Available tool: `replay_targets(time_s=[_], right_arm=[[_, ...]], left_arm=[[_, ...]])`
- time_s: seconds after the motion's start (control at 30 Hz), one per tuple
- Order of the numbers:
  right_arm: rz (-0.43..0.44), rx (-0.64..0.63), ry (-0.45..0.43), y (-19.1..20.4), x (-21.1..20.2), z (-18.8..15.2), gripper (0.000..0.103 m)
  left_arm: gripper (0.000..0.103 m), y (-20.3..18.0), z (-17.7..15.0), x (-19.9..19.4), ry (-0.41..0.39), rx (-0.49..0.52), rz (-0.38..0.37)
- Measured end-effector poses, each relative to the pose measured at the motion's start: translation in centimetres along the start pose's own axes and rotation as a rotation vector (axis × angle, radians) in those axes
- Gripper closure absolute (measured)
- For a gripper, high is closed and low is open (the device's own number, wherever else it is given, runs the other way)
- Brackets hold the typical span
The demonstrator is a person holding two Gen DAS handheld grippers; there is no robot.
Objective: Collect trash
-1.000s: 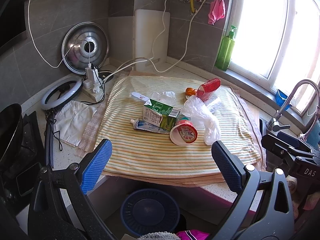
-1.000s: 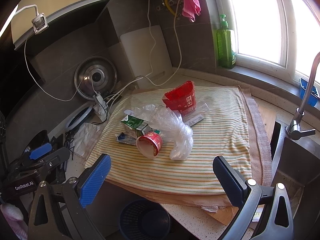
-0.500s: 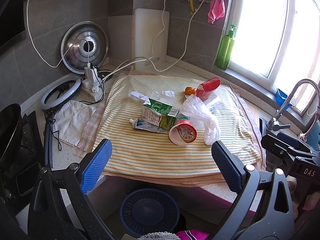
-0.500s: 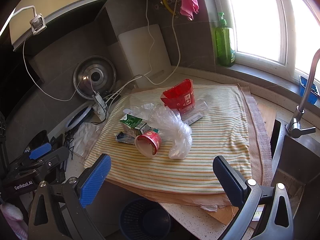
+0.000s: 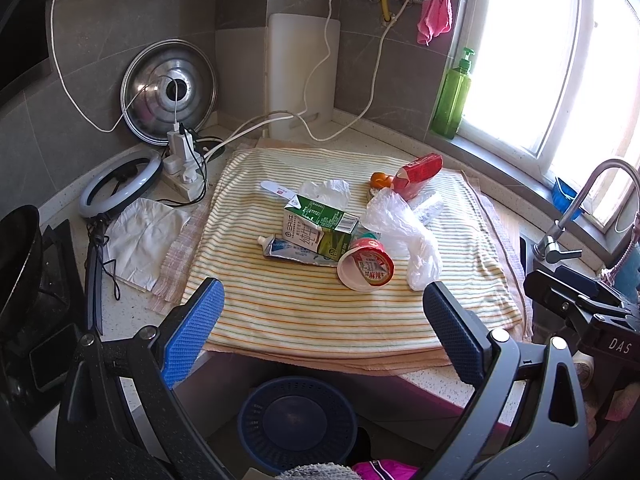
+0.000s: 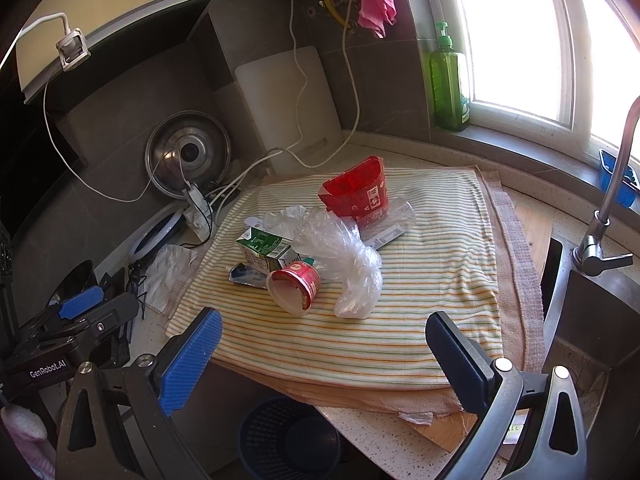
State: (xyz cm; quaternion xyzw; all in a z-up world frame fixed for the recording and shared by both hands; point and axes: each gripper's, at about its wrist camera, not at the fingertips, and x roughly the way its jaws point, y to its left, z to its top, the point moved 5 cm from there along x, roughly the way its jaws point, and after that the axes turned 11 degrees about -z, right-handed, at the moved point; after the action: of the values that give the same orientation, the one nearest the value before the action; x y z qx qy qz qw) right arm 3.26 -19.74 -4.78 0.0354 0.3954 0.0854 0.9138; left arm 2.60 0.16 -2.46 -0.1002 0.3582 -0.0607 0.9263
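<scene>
"GenRobot.AI" marks the left hand-held gripper (image 6: 120, 320); "DAS" marks the right hand-held gripper (image 5: 580, 304).

Both grippers (image 5: 322, 320) (image 6: 324, 344) agape, empty

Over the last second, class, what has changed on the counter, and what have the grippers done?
Nothing visibly changed. Both grippers, left and right, hang open over the near edge of the striped cloth; the trash pile, red cup included, lies untouched.
</scene>
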Motion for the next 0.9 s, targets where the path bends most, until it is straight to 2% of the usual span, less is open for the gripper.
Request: replay_targets(time_s=[0.43,0.77,0.9], right_arm=[[-0.001,-0.012,-0.002,-0.3,0.4,-0.1,0.000],[-0.015,0.013,-0.022,-1.7,1.8,0.9,0.000],[-0.019,0.003,0.004,-2.3,3.1,1.5,0.001]], left_arm=[[0.002,0.0,0.0,0.4,-0.001,-0.017,0.013],[0.002,2.3,-0.3,2.1,0.016,-0.072,0.029],[0.002,3.2,-0.5,2.7,0.023,-0.084,0.031]])
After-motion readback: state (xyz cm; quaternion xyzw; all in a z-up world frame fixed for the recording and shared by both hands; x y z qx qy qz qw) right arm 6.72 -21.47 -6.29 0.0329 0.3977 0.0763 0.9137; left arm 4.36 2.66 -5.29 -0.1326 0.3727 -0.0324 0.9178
